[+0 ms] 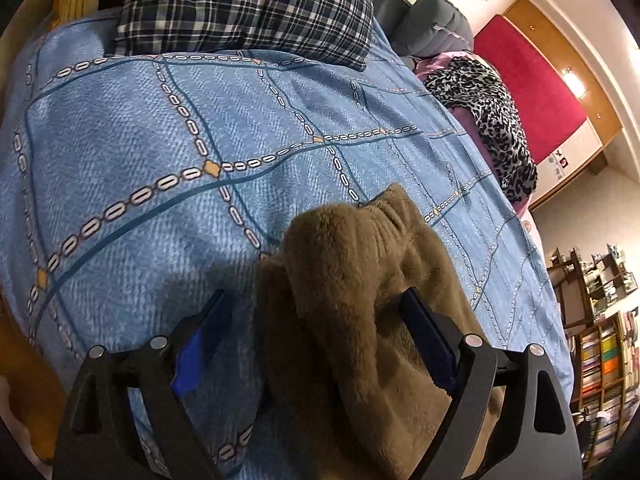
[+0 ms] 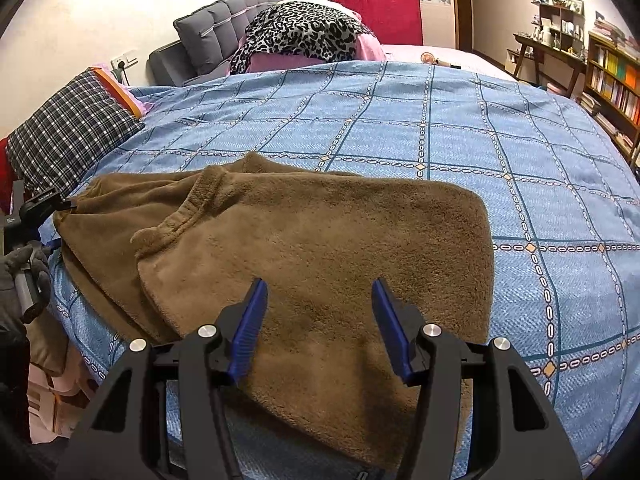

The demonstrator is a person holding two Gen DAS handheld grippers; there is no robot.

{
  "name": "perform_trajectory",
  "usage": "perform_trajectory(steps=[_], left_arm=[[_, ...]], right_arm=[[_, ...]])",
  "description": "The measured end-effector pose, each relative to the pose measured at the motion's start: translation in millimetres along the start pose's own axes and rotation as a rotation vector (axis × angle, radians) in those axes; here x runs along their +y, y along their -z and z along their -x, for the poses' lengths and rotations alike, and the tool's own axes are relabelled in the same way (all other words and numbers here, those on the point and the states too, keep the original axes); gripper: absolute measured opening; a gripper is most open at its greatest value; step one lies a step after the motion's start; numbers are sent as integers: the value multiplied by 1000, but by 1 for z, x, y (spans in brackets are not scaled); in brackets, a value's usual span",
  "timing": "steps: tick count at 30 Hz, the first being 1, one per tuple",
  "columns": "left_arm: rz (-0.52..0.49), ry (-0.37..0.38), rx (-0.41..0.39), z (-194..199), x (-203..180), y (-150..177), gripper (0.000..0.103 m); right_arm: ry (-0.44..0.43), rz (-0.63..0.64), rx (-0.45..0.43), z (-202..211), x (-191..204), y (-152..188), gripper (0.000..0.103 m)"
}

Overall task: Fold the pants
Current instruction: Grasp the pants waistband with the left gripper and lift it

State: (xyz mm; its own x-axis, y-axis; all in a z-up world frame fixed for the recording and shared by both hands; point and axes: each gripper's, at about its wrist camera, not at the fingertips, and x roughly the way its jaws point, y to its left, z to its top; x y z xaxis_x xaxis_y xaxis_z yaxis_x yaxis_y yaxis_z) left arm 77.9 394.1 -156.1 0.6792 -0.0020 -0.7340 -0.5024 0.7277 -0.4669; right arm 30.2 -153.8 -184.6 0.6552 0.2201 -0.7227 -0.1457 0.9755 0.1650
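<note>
Brown fleece pants (image 2: 312, 248) lie partly folded on the blue patterned bedspread (image 2: 440, 128). My right gripper (image 2: 319, 292) is open just above the pants' near part, with fleece between its spread blue pads and nothing gripped. My left gripper (image 1: 316, 308) is open, with the bunched waistband end of the pants (image 1: 352, 272) lying between its fingers; it also shows in the right wrist view (image 2: 40, 208) at the pants' left end.
A plaid pillow (image 1: 248, 4) lies at the head of the bed. A leopard-print cloth (image 2: 300, 30) and grey cushion (image 2: 220, 24) sit at the far side. Bookshelves (image 2: 612, 76) stand to the right. The bed edge is near me.
</note>
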Motion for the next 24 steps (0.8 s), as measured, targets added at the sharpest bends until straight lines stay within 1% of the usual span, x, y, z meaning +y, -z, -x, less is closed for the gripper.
perform_trajectory(steps=[2, 4, 5, 6, 9, 14, 17, 20, 24], left_arm=[[0, 12, 1, -2, 0, -2, 85], [-6, 36, 4, -4, -1, -4, 67], [0, 31, 20, -7, -1, -5, 56], [7, 26, 24, -9, -1, -5, 48], [12, 42, 24, -8, -4, -6, 36], [-47, 51, -16, 10, -24, -6, 32], [-97, 71, -47, 24, -45, -6, 31], [-173, 108, -63, 38, -73, -1, 31], [-291, 161, -89, 58, -119, 12, 31]], right_arm=[[4, -6, -5, 0, -1, -1, 56], [8, -18, -9, 1, -4, -1, 56], [11, -26, -10, 1, -6, -1, 56], [13, -32, -11, 1, -7, -1, 56], [16, -47, -14, 1, -11, 0, 56], [8, -63, -19, 3, -15, 0, 56], [3, -74, -24, 4, -18, 1, 56], [-5, -94, -26, 5, -23, 3, 56], [-17, -117, -29, 6, -29, 6, 56]])
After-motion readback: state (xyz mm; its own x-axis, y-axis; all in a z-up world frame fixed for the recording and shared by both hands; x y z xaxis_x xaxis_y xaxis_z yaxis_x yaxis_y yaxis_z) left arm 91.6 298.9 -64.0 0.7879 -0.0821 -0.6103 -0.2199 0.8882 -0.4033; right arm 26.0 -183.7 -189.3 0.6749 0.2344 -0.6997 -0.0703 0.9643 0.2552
